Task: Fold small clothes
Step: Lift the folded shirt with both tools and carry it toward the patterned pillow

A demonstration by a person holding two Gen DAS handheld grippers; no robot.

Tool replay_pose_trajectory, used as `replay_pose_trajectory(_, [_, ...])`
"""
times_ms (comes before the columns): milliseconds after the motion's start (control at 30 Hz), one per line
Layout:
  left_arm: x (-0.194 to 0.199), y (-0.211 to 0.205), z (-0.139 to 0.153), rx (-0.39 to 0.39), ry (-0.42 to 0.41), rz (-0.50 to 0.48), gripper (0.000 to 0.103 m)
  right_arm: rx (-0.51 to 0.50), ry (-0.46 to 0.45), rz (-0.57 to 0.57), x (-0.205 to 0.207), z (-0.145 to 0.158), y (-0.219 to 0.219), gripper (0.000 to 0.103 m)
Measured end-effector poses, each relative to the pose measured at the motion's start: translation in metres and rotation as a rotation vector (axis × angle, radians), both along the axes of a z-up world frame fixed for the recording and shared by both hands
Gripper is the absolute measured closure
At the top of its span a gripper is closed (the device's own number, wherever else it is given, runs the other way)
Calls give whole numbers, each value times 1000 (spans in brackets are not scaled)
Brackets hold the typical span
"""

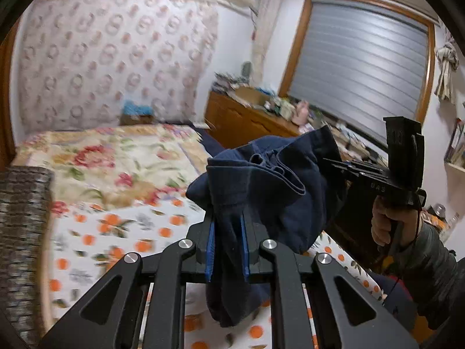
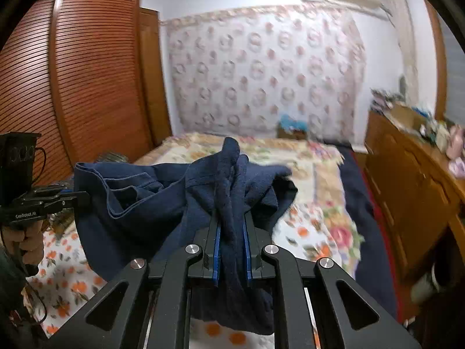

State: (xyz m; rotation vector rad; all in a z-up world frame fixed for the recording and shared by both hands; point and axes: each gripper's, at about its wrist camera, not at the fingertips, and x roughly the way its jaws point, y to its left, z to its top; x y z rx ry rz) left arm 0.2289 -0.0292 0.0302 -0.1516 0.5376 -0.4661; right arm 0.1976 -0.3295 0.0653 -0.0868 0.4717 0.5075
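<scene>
Two grippers hold one navy garment (image 1: 270, 186) in the air above a bed. The left gripper (image 1: 228, 229) has its blue-lined fingers (image 1: 209, 247) closed on a bunched fold of the dark cloth, which hangs down between them and spills below the linkage. The right gripper (image 2: 232, 232) is likewise clamped on a gathered ridge of the same navy garment (image 2: 162, 200), with a peak of fabric standing up just ahead of its fingertips.

The cloth stretches slack between the two grippers, its hemmed edges and folds sagging in the middle; the exact kind of garment cannot be told. In the left wrist view the right gripper (image 1: 334, 163) appears off to the right, its handle gripped by a hand (image 1: 386, 224). In the right wrist view the left gripper (image 2: 82, 197) sits at the far left edge, touching the cloth's hem.

Beneath both grippers lies the bedspread (image 1: 116, 226), printed with oranges and flowers. Ahead of them hangs a patterned wall cloth (image 2: 261, 72), and a wooden dresser (image 2: 407, 197) stands right of the right gripper.
</scene>
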Motion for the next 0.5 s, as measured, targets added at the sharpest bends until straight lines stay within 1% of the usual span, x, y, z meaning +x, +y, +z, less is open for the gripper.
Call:
replay_pose_trajectory(133, [-20,41,14,-6,-34,84,88,3,-52,86,0,14,42,91])
replay_pose_trajectory(267, [-46,95,23,-11,-70,206,88,8,-94,192,11,25,98,91])
replay_pose_trajectory(400, [-68,144,20,-29,-88,322,88,4,-113,287,35,31,162,91])
replay_pose_trajectory(500, [-82,180,8,-66,-85,397,88,-27,-124,351,62,33,217,91])
